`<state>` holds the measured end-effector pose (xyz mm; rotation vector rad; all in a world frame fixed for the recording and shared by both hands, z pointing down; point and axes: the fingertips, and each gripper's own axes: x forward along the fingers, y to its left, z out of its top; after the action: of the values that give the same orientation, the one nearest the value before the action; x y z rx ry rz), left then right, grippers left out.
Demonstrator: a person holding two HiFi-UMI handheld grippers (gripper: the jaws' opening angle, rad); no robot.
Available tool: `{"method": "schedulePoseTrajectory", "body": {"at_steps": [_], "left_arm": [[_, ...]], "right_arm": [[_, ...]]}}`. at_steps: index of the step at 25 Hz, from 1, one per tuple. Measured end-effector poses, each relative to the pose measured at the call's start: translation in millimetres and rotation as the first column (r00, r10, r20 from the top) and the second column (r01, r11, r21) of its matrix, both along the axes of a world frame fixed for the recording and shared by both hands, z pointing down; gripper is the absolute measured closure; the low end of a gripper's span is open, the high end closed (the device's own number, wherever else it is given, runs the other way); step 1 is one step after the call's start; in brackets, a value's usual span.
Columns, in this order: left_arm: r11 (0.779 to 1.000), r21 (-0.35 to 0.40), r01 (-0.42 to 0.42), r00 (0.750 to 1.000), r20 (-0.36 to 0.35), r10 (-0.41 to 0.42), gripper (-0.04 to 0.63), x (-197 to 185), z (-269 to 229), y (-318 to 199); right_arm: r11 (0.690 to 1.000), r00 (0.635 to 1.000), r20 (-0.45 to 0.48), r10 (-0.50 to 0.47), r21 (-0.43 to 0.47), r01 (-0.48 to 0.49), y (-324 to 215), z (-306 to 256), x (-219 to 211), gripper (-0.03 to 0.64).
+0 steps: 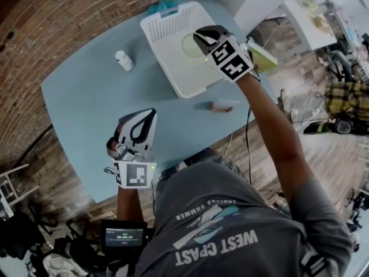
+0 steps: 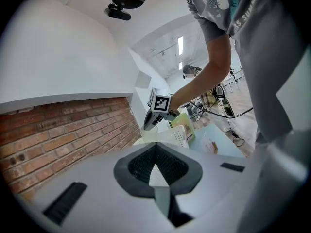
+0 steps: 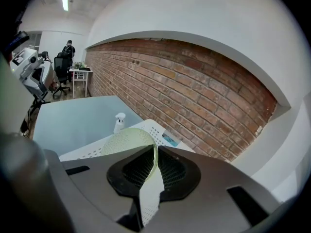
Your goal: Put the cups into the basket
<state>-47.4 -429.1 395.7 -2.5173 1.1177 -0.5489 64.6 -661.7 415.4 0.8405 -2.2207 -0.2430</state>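
A white perforated basket (image 1: 151, 25) stands at the far side of the blue table (image 1: 81, 97). My right gripper (image 1: 202, 39) hangs over the basket, shut on the wall of a translucent pale-green cup (image 1: 192, 45). In the right gripper view the cup (image 3: 125, 140) rises from between the jaws of the right gripper (image 3: 148, 178), with the basket (image 3: 155, 127) below it. The left gripper view shows the right gripper (image 2: 158, 111) and the basket (image 2: 179, 136) from the side. My left gripper (image 1: 147, 115) stays near the table's front edge, shut and with nothing in it.
A small white bottle (image 1: 124, 60) stands on the table left of the basket. A small pale object (image 1: 222, 105) lies in front of the basket. A teal item (image 1: 164, 6) sits behind the basket, and a green box (image 1: 262, 58) at its right. A brick wall runs behind the table.
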Motion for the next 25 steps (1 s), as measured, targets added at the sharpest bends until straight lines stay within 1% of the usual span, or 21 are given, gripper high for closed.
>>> {"method": "schedulePoseTrajectory", "body": {"at_steps": [3, 8, 12, 17, 19, 22, 23, 25], "left_arm": [[1.000, -0.011, 0.014, 0.999, 0.030, -0.013, 0.595, -2, 0, -4], [0.999, -0.032, 0.030, 0.999, -0.018, -0.030, 0.595, -1, 12, -3], [0.999, -0.038, 0.038, 0.999, 0.021, -0.037, 0.595, -2, 12, -9], [0.998, -0.051, 0.049, 0.999, -0.015, -0.049, 0.595, 2, 21, -9], [0.997, -0.054, 0.053, 0.998, -0.013, -0.054, 0.595, 4, 22, -10], [0.996, -0.057, 0.064, 0.998, 0.021, -0.063, 0.595, 5, 20, -13], [0.996, -0.060, 0.068, 0.998, 0.023, -0.066, 0.595, 6, 21, -13], [0.995, -0.069, 0.071, 0.997, 0.003, -0.071, 0.595, 8, 26, -12]], "right_arm": [[1.000, 1.000, -0.015, 0.001, -0.014, -0.002, -9, 13, 1, 0.578], [0.999, 0.999, -0.034, 0.007, -0.040, -0.009, -22, 38, 4, 0.578], [0.998, 0.999, -0.050, 0.014, -0.064, -0.018, -32, 58, 9, 0.578], [0.995, 0.998, -0.063, 0.015, -0.099, -0.021, -41, 80, 14, 0.578], [0.993, 0.997, -0.070, 0.012, -0.113, -0.020, -44, 90, 16, 0.578], [0.991, 0.997, -0.083, 0.002, -0.131, -0.013, -48, 103, 17, 0.578], [0.990, 0.996, -0.088, -0.002, -0.137, -0.010, -49, 108, 17, 0.578], [0.989, 0.996, -0.094, -0.008, -0.150, -0.006, -52, 115, 17, 0.578]]}}
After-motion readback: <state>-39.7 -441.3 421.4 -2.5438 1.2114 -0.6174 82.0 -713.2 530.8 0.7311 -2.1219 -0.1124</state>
